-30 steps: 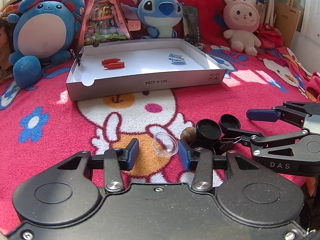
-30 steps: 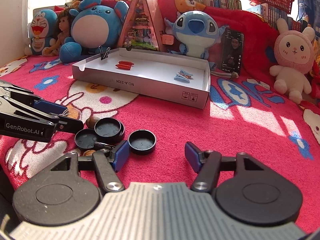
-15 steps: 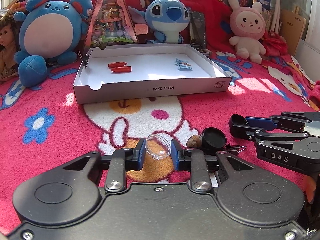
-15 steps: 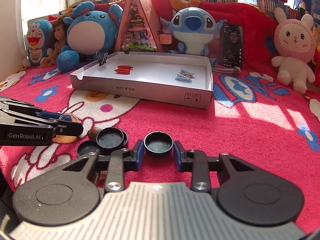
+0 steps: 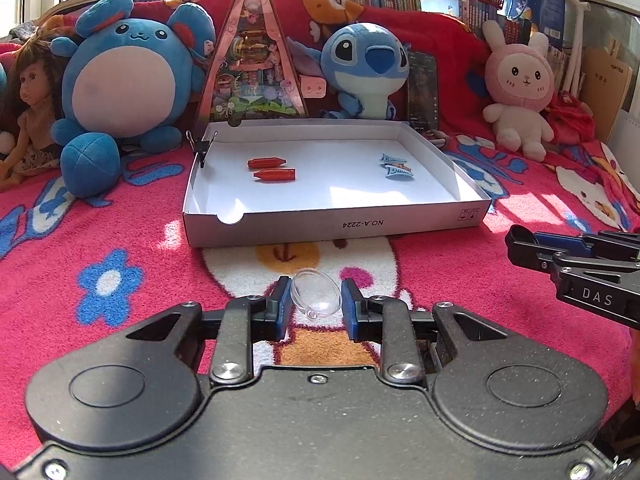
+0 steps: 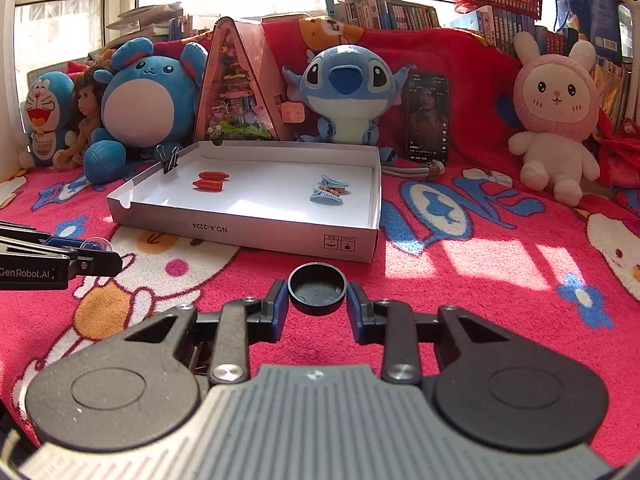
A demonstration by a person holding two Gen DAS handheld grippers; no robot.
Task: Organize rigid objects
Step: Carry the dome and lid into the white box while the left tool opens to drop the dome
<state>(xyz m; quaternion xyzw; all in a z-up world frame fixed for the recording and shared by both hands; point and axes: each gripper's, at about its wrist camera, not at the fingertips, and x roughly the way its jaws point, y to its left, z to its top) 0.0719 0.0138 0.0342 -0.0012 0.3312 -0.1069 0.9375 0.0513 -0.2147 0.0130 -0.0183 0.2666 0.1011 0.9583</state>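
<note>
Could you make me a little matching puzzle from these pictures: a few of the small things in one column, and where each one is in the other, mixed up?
Things:
1. clear plastic dome
2. round black cap
3. two red bullet-shaped pieces
4. black binder clip

Places:
A. clipped on the white cardboard tray's far left corner
B. between the right gripper's fingers
C. lying inside the tray, left part
D. between the left gripper's fingers

Pairs: 1-D, 2-B, 3-C, 4-A

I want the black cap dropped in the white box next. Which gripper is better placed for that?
Right. The right gripper already holds the black cap between its fingers, facing the white box. The left gripper is occupied with a clear dome.
</note>
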